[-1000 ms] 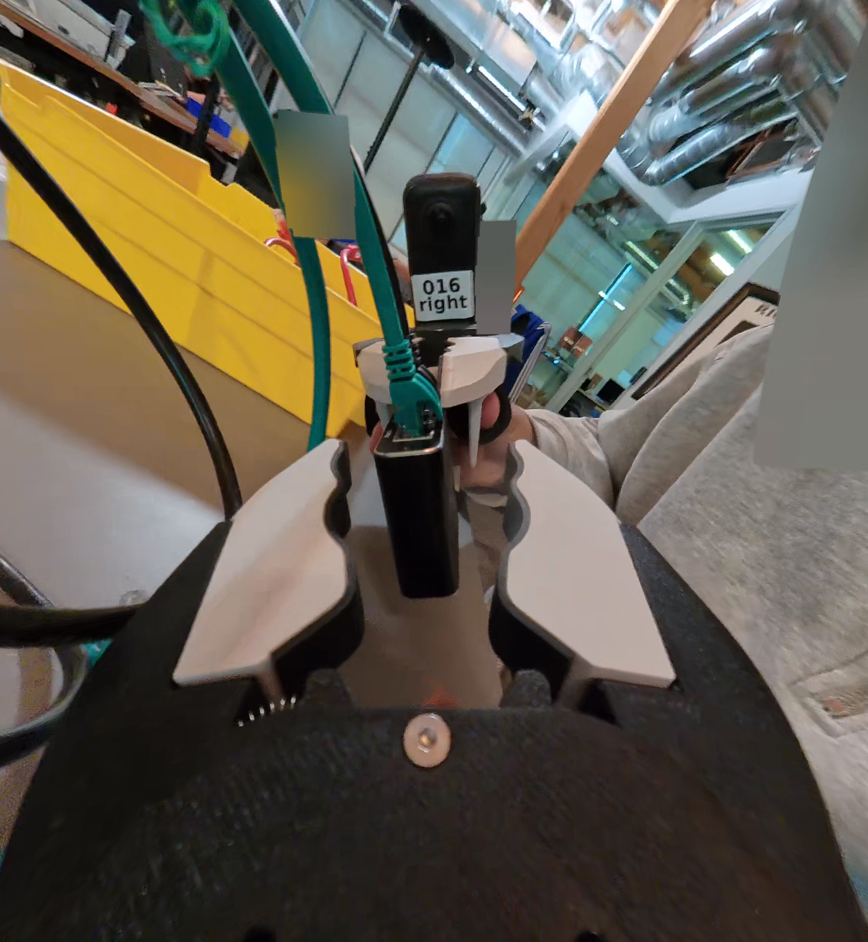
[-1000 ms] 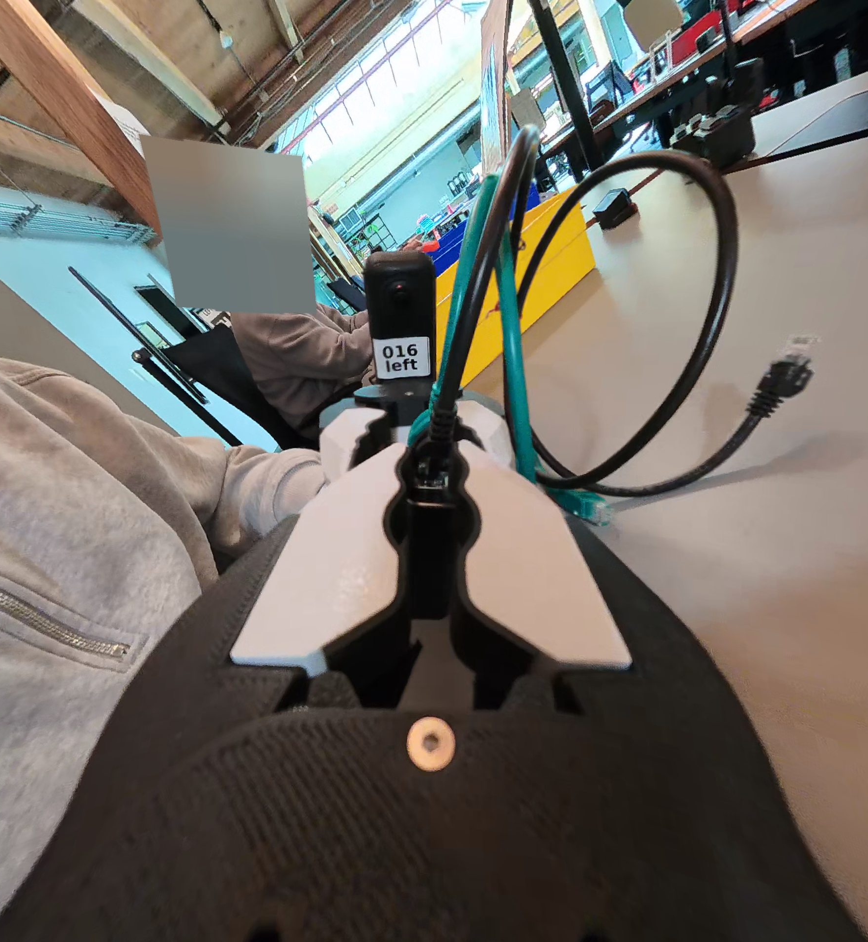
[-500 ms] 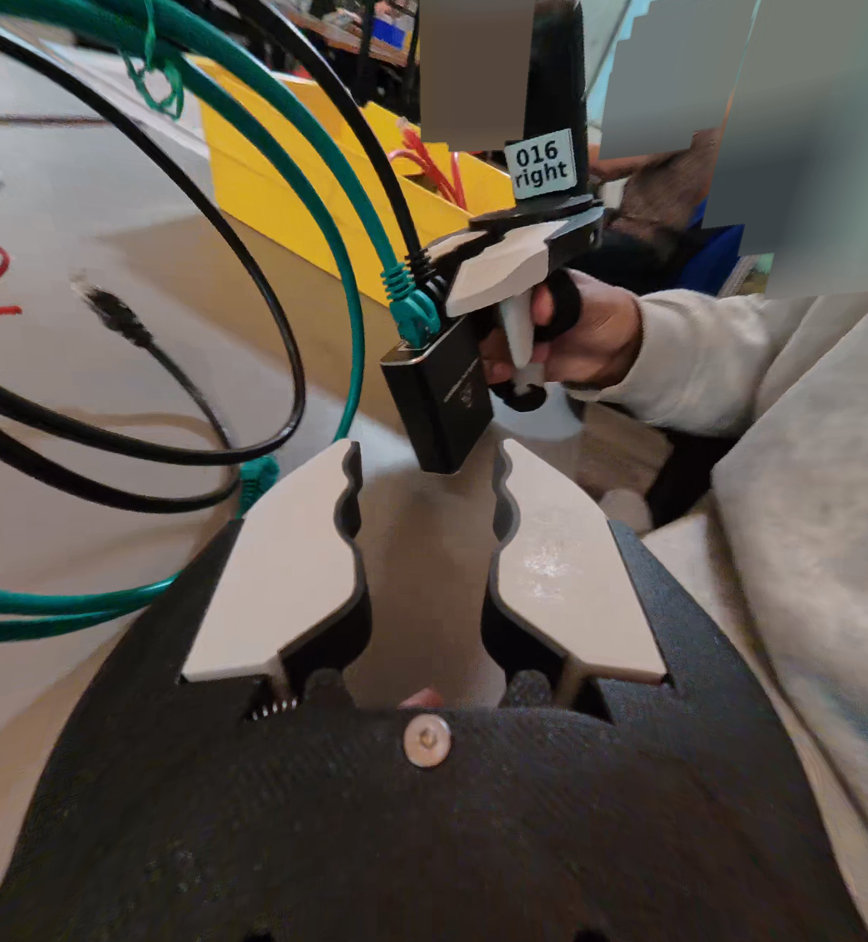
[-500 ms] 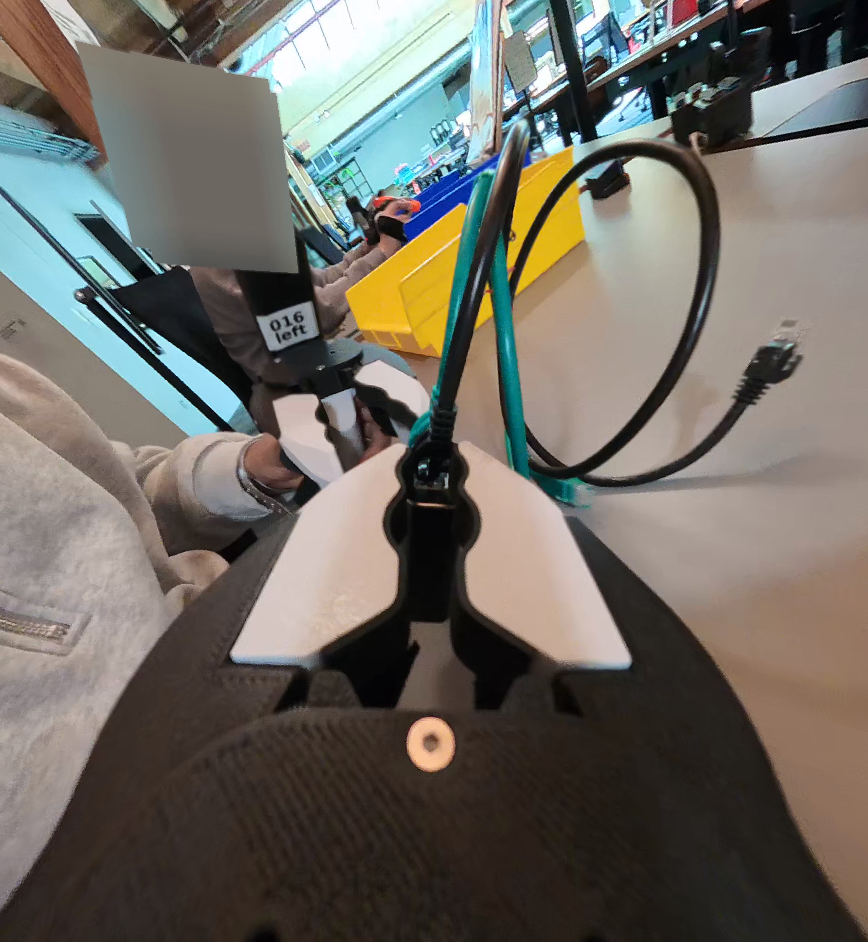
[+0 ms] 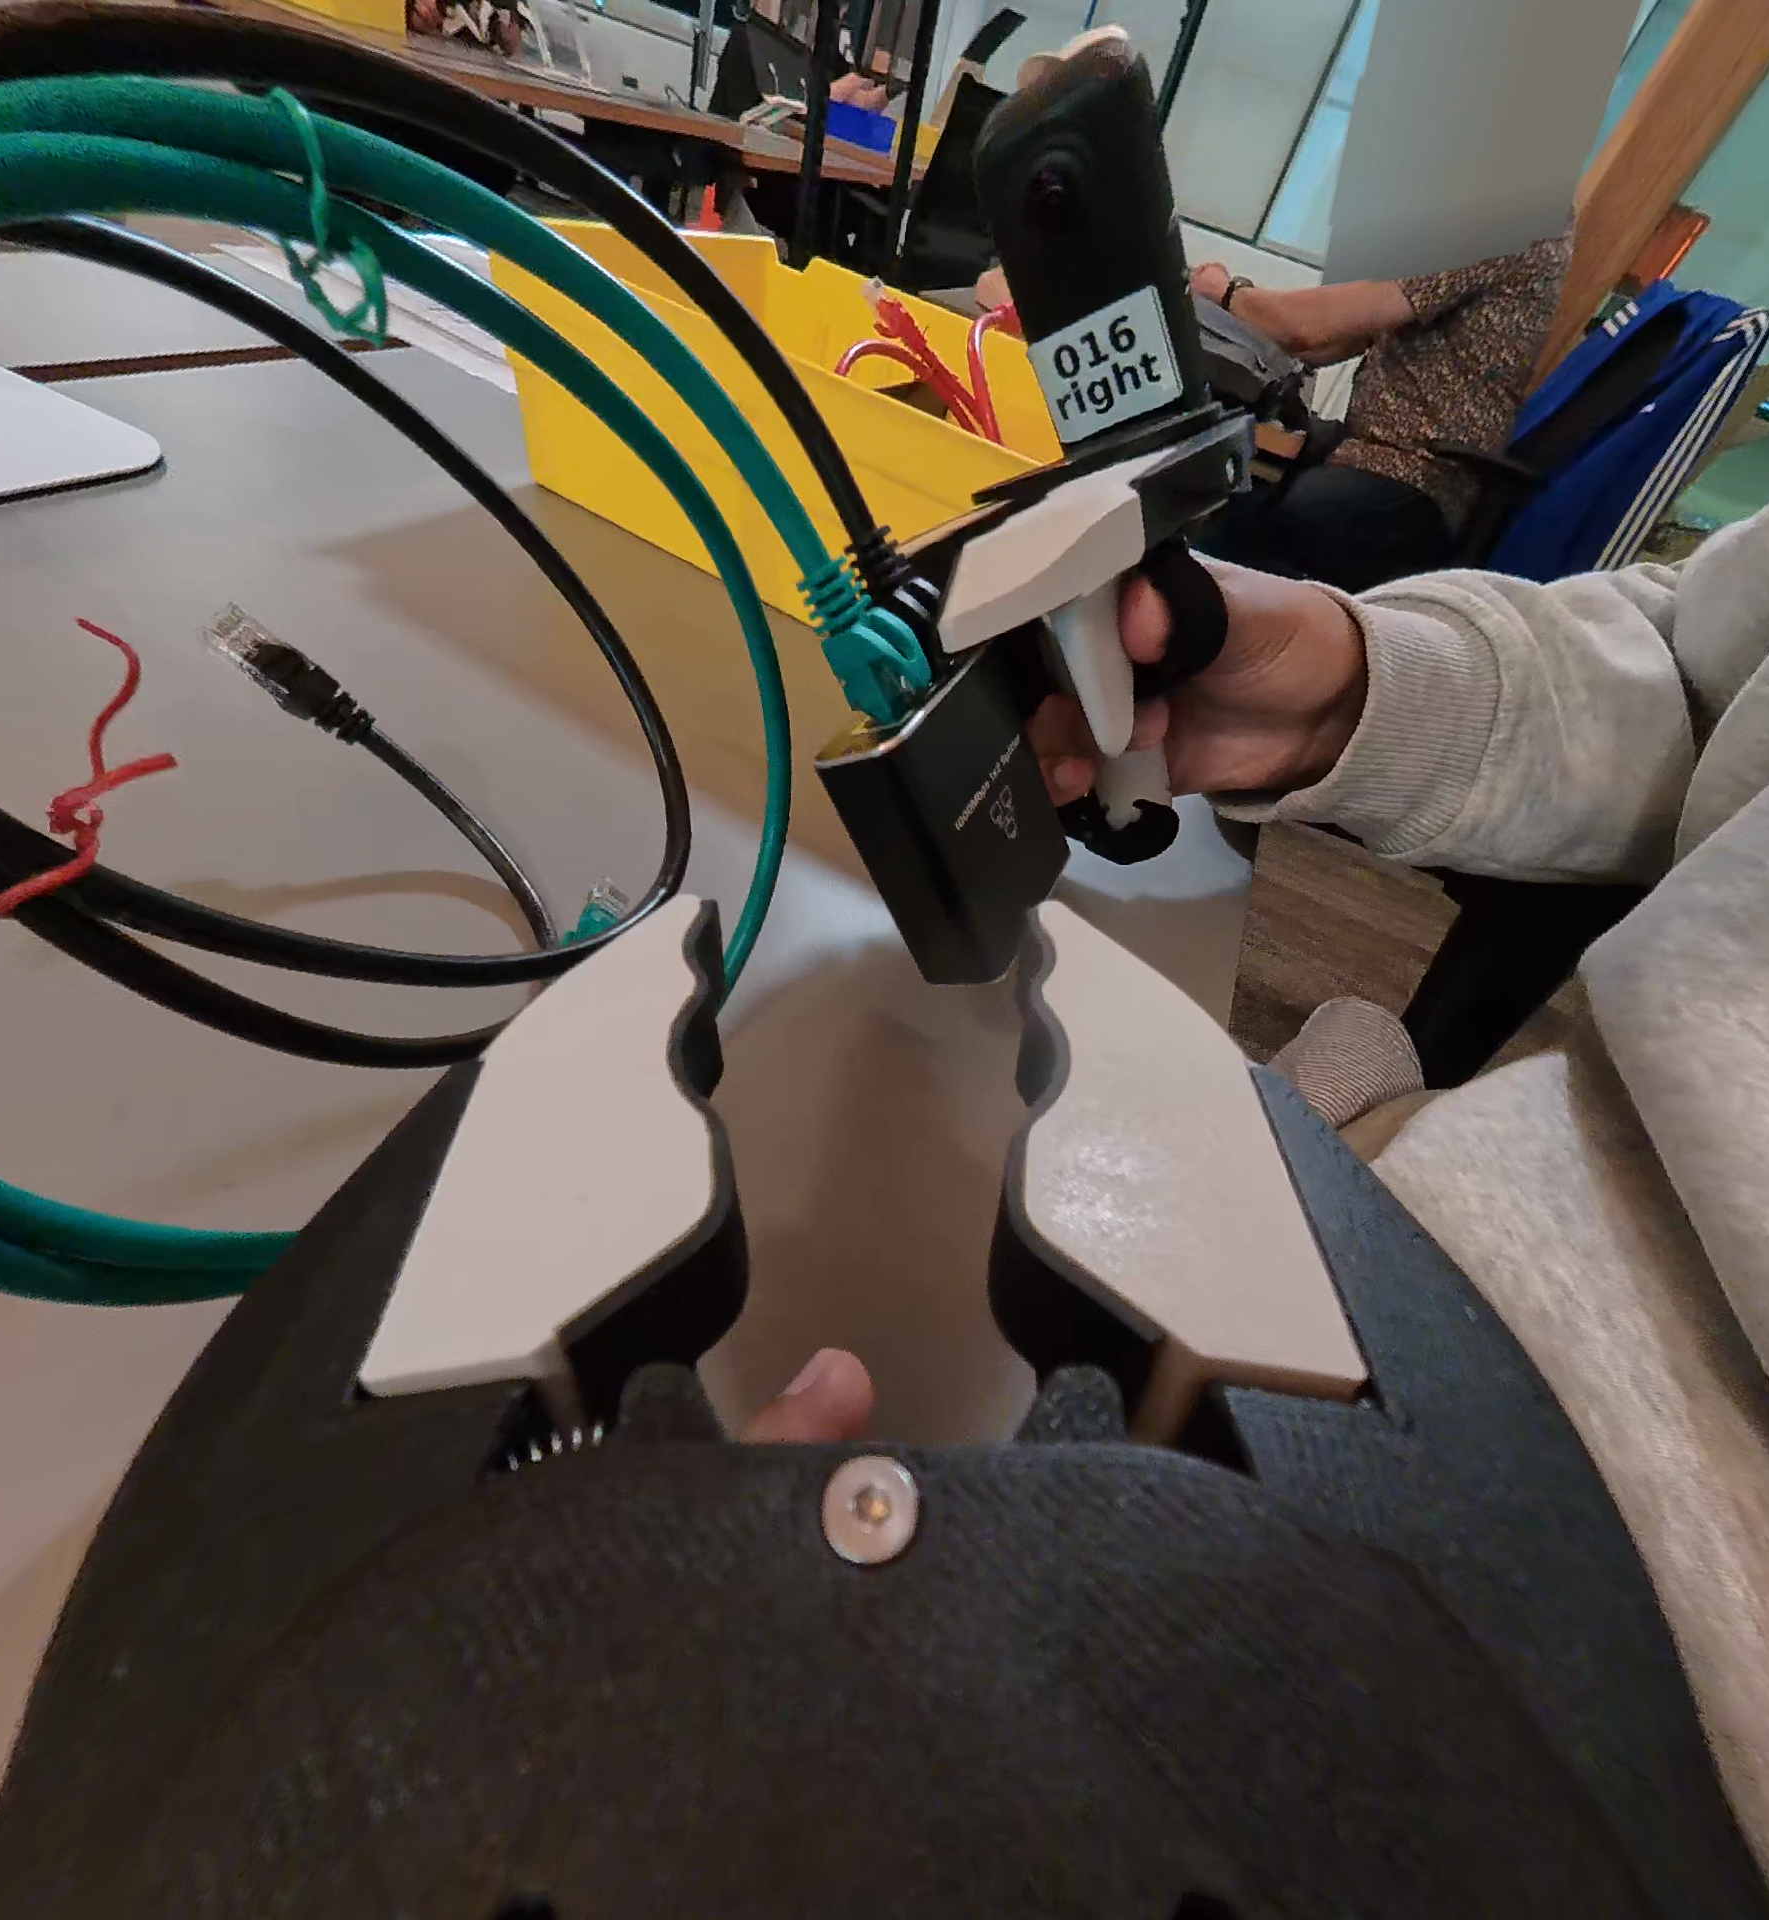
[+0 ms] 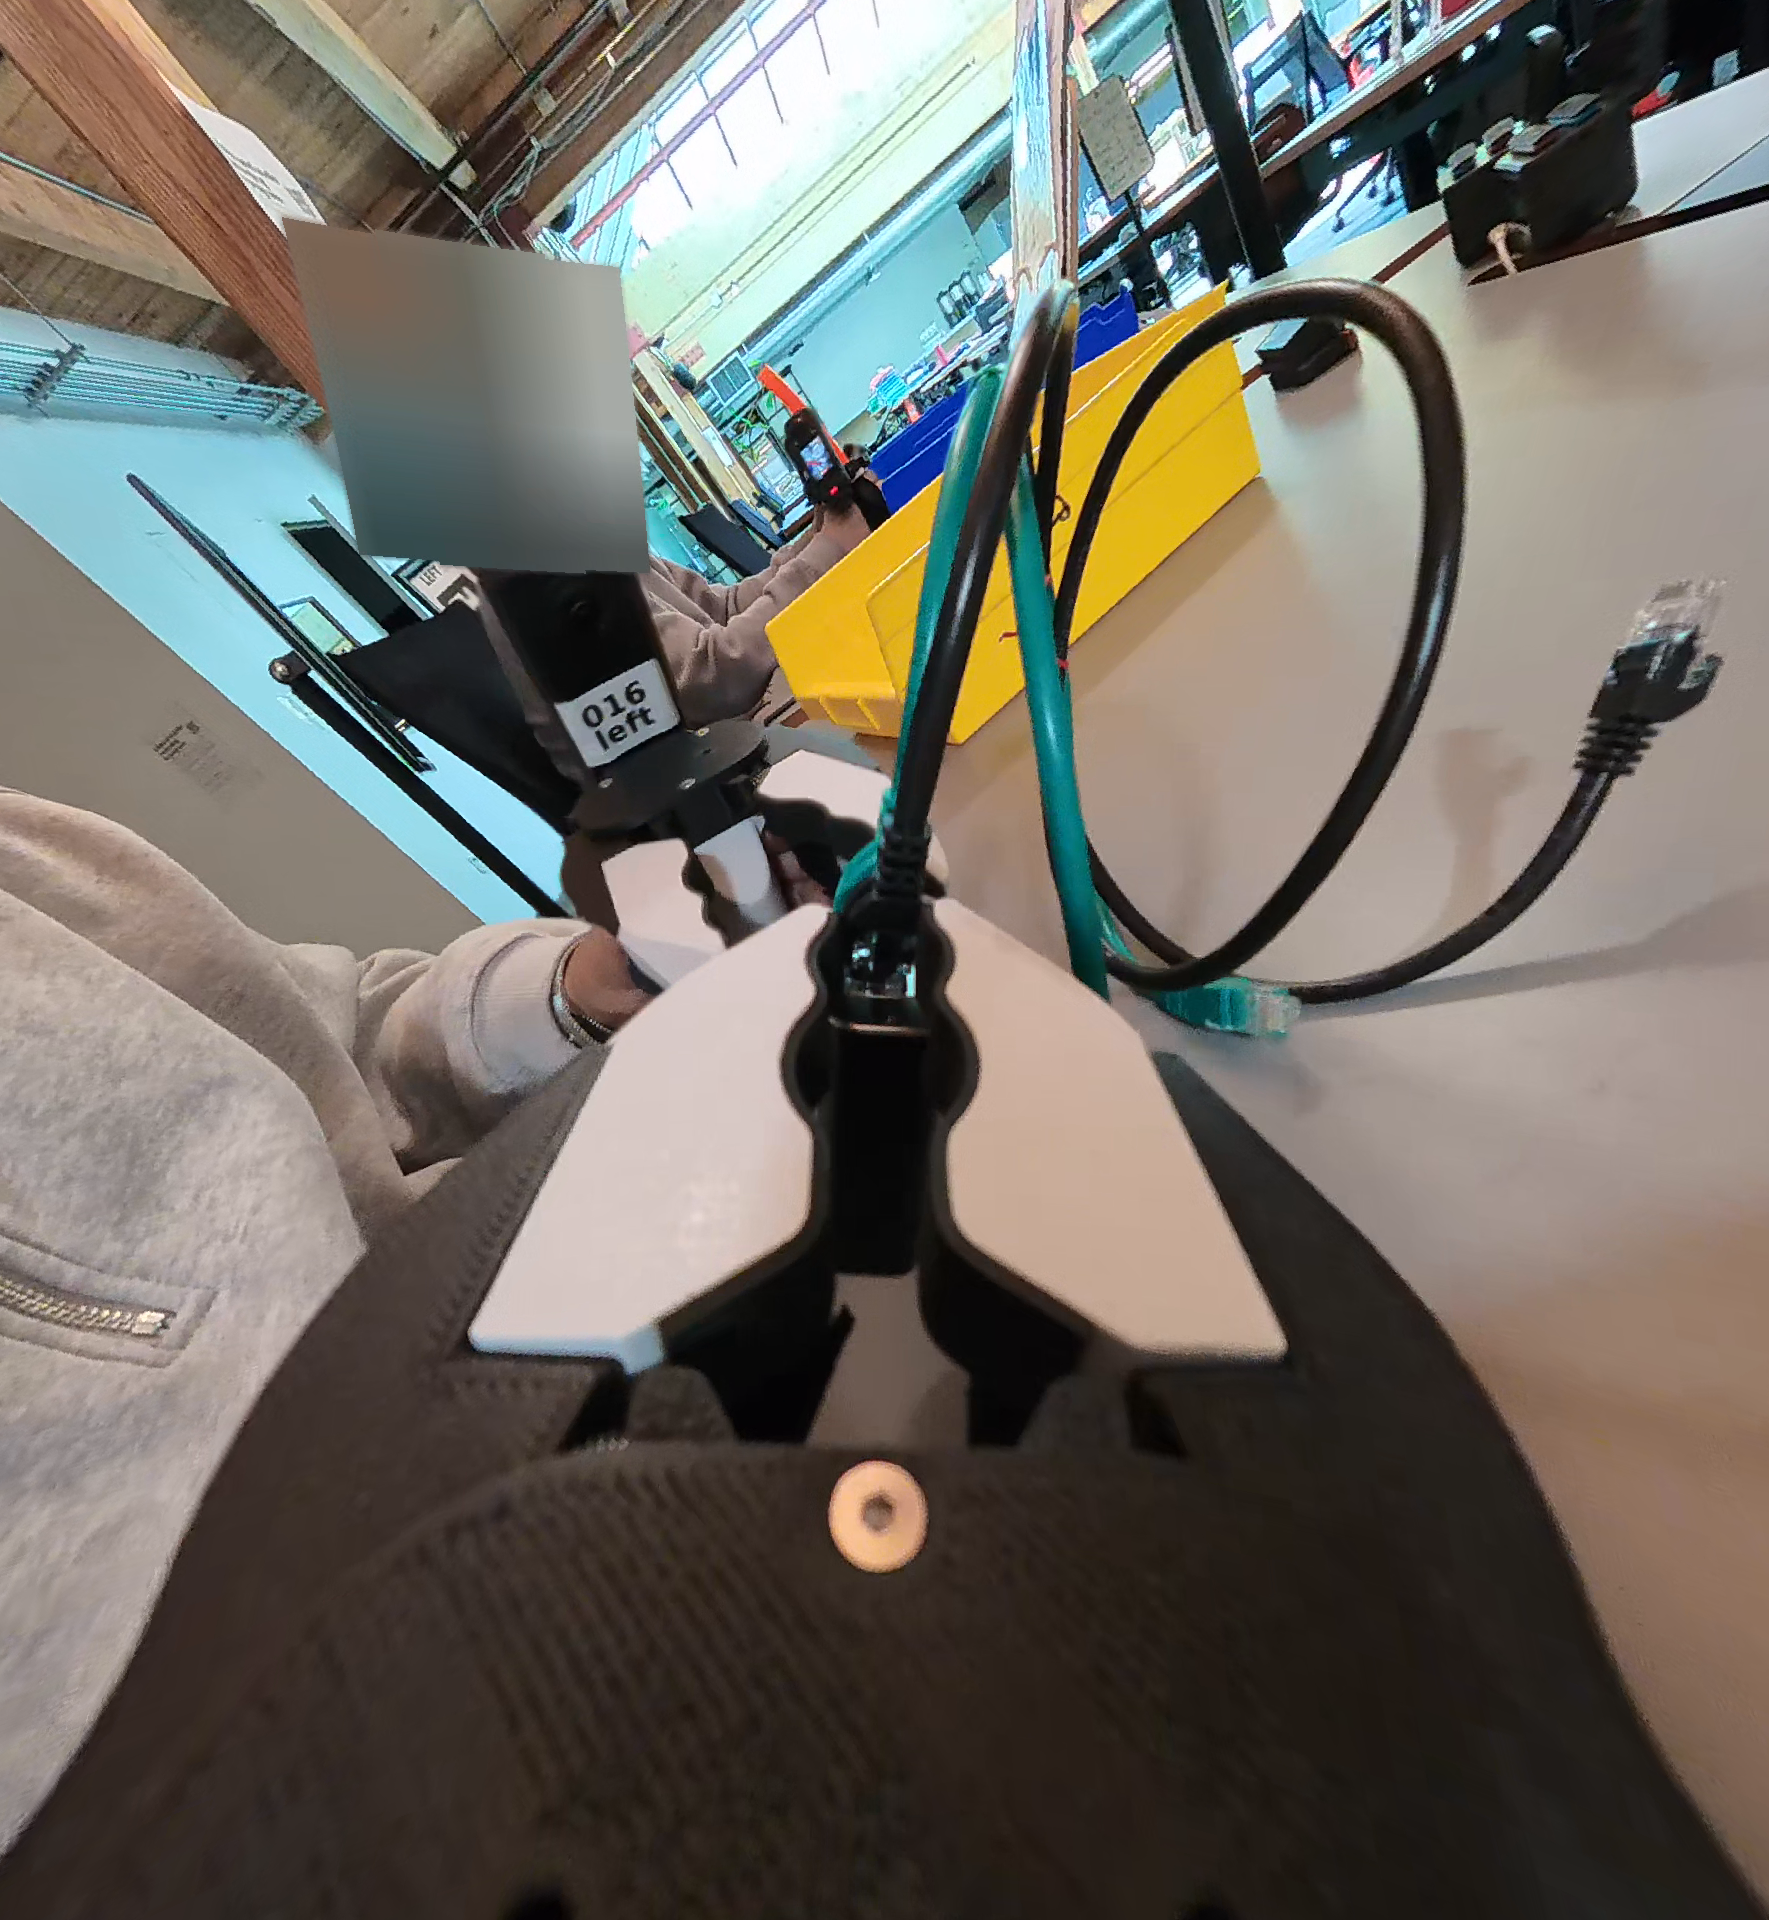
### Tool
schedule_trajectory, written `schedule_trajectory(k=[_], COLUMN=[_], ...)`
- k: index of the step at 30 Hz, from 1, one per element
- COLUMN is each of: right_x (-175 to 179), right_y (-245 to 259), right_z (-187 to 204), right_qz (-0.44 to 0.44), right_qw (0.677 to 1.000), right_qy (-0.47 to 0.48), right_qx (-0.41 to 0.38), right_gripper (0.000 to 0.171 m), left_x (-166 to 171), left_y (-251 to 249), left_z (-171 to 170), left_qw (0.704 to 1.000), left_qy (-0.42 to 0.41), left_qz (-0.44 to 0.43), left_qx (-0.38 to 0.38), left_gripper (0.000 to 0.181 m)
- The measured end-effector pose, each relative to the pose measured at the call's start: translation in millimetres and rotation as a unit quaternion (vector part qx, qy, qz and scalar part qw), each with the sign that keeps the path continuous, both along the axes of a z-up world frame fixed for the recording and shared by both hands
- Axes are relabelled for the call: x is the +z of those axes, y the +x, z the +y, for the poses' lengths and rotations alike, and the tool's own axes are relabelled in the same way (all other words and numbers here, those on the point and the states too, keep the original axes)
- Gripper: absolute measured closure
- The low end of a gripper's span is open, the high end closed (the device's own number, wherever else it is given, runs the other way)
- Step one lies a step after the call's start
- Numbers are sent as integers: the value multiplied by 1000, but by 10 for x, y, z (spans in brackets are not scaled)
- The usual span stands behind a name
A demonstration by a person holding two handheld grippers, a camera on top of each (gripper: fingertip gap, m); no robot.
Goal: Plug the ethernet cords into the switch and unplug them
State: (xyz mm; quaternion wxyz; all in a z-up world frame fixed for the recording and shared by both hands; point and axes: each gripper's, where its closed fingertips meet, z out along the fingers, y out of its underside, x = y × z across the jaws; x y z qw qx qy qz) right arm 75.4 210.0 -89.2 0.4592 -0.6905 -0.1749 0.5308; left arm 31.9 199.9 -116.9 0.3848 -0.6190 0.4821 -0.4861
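A small black switch (image 5: 947,821) is clamped in my right gripper (image 6: 875,935), which is shut on it and holds it above the table; the switch also shows in the right wrist view (image 6: 872,1132). A green cord (image 5: 864,644) and a black cord (image 5: 885,556) are plugged into its upper end. My left gripper (image 5: 864,956) is open and empty, its tips just below the switch's lower end. The black cord's free plug (image 6: 1649,675) and the green cord's free plug (image 6: 1233,1003) lie on the table.
A yellow bin (image 5: 755,343) with red cables (image 5: 921,364) stands at the back of the grey table (image 5: 236,540). Loops of black and green cord arch over the left half. A red twist tie (image 5: 80,810) binds the black cord. A person sits behind.
The switch stood between my open left fingers one second ago; the left gripper has drawn back and turned, so the switch now lies beyond its tips. The right gripper keeps its hold.
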Motion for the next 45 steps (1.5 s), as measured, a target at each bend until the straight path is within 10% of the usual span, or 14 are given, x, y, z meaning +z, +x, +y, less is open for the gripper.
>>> schedule_trajectory(k=[20, 31, 45], right_x=[83, 163, 155], right_y=[-21, -181, -31], right_z=[-299, -473, -328], right_qz=[42, 29, -35], right_qw=[999, 999, 996], right_qy=[3, 31, 68], right_qx=[-18, 2, -55], right_gripper=[158, 158, 139], left_x=[169, 256, 159], left_y=[480, 397, 378], left_z=[-642, -658, -563], left_qw=[973, 946, 962], left_qy=[-133, -229, -201], left_qz=[-80, -99, -60], left_qx=[-171, -207, -177], left_gripper=[89, 157, 158])
